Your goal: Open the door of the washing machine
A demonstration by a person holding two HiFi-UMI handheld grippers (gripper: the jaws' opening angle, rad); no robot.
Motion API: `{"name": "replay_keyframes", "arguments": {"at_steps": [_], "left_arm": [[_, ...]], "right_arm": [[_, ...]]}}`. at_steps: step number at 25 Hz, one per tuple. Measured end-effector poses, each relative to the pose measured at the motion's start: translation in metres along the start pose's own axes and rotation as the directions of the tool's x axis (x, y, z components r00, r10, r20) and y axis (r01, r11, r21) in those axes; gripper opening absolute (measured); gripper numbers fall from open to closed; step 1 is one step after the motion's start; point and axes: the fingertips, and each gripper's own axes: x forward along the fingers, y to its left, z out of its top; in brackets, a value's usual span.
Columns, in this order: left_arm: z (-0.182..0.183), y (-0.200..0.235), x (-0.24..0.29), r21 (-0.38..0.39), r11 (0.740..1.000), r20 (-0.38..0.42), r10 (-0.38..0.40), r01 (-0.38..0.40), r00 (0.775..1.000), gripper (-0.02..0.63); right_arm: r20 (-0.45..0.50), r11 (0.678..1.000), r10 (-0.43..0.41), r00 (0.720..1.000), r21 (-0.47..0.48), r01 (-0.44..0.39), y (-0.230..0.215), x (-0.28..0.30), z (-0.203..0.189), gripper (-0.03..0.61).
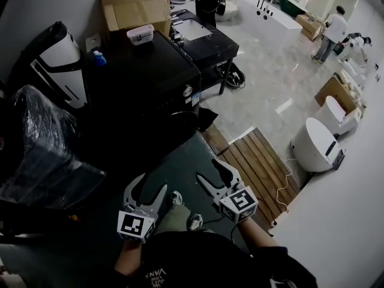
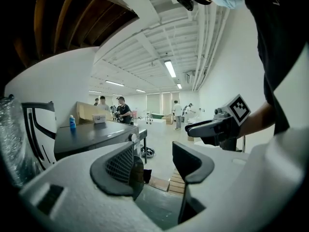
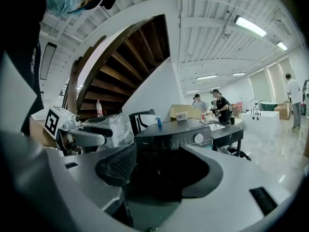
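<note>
The black washing machine [image 1: 150, 80] stands ahead of me, its control knob [image 1: 188, 92] on the front and its dark door [image 1: 177, 125] below, shut as far as I can tell. My left gripper [image 1: 153, 182] and right gripper [image 1: 208, 168] hover side by side in front of it, apart from it, both open with nothing between the jaws. In the right gripper view the machine [image 3: 174, 134] fills the gap between the open right gripper's [image 3: 164, 170] jaws. The left gripper view has the machine [image 2: 91, 137] left of the open left gripper [image 2: 154, 161].
A blue bottle [image 1: 99, 57] and a clear plastic box [image 1: 140, 33] sit on the machine's top, a cardboard box [image 1: 132, 8] behind. A plastic-wrapped bundle [image 1: 42, 149] is at left, a black sink table [image 1: 201, 35] at right, a wooden pallet [image 1: 255, 167] on the floor. People stand far back.
</note>
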Motion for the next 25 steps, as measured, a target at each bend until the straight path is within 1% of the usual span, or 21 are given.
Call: {"name": "replay_keyframes", "arguments": {"at_steps": [5, 7, 10, 12, 18, 21, 25], "left_arm": [[-0.011, 0.026, 0.036, 0.013, 1.000, -0.036, -0.012, 0.012, 0.999, 0.249], [-0.017, 0.036, 0.051, 0.019, 0.999, -0.041, -0.030, 0.031, 0.999, 0.249], [-0.016, 0.052, 0.070, 0.016, 0.998, -0.067, -0.055, 0.056, 0.996, 0.249], [-0.018, 0.064, 0.083, 0.013, 0.997, -0.067, -0.072, 0.073, 0.995, 0.249], [-0.038, 0.087, 0.120, 0.011, 0.991, -0.110, -0.130, 0.132, 0.985, 0.249], [-0.048, 0.099, 0.137, 0.020, 0.990, -0.156, -0.131, 0.136, 0.979, 0.249], [-0.062, 0.107, 0.163, 0.032, 0.993, -0.196, -0.108, 0.116, 0.975, 0.249]], "right_arm": [[-0.040, 1.000, 0.004, 0.999, 0.001, -0.004, -0.019, 0.034, -0.005, 0.272], [-0.048, 1.000, -0.005, 0.999, 0.011, 0.005, -0.027, 0.047, -0.006, 0.270], [-0.055, 0.999, -0.025, 0.998, 0.026, 0.026, -0.040, 0.069, -0.005, 0.270], [-0.063, 0.999, -0.039, 0.997, 0.027, 0.040, -0.047, 0.084, -0.005, 0.270], [-0.129, 0.997, -0.076, 0.989, -0.010, 0.076, -0.073, 0.118, -0.016, 0.270], [-0.150, 0.997, -0.076, 0.986, -0.005, 0.076, -0.088, 0.132, -0.021, 0.270], [-0.185, 0.999, -0.049, 0.981, -0.014, 0.047, -0.116, 0.151, -0.030, 0.270]]}}
